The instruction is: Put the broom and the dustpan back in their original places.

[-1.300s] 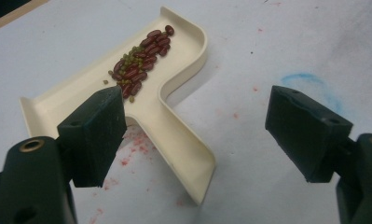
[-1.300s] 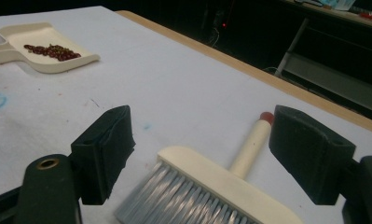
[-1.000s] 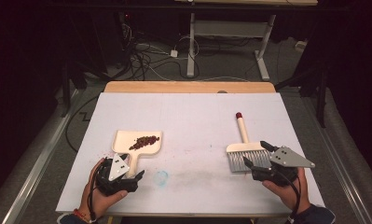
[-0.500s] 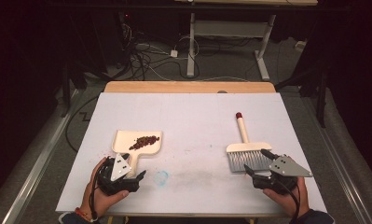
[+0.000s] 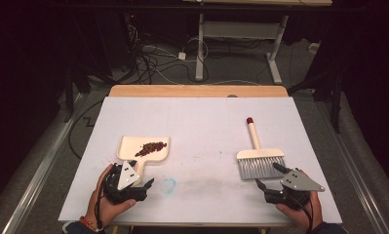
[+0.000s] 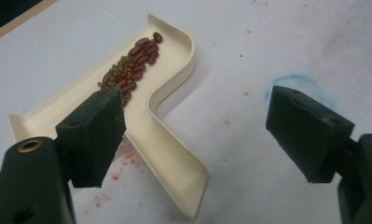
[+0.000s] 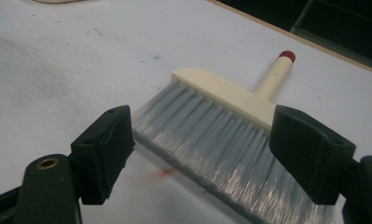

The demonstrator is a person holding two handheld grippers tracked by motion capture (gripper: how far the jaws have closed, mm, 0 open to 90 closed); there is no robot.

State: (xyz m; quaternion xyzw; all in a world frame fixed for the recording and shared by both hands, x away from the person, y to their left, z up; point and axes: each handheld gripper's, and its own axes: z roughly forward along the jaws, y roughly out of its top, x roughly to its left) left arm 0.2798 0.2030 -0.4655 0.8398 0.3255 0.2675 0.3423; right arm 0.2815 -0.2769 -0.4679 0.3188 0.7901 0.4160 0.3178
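A cream dustpan (image 5: 144, 148) lies at the left of the white table (image 5: 202, 122), with a heap of red and green beans (image 5: 151, 146) in it. My left gripper (image 5: 138, 178) sits just behind its handle, open. In the left gripper view the handle (image 6: 169, 158) runs between the spread jaws (image 6: 202, 135), close to the left pad and untouched, with the beans (image 6: 132, 70) beyond. A cream brush (image 5: 259, 157) with grey bristles and a red-tipped handle lies at the right. My right gripper (image 5: 269, 175) is open, low, just short of the bristles (image 7: 211, 140), nothing held (image 7: 202, 154).
A blue smudge (image 5: 168, 185) marks the table between the two hands, with faint red stains around it. The table's wooden far edge (image 5: 197, 91) borders a dark floor with cables and a desk frame (image 5: 202, 44). Both hands rest near the front edge.
My right gripper has sunk and drawn slightly back toward the front edge, still open behind the brush. The left gripper, dustpan and brush have not moved.
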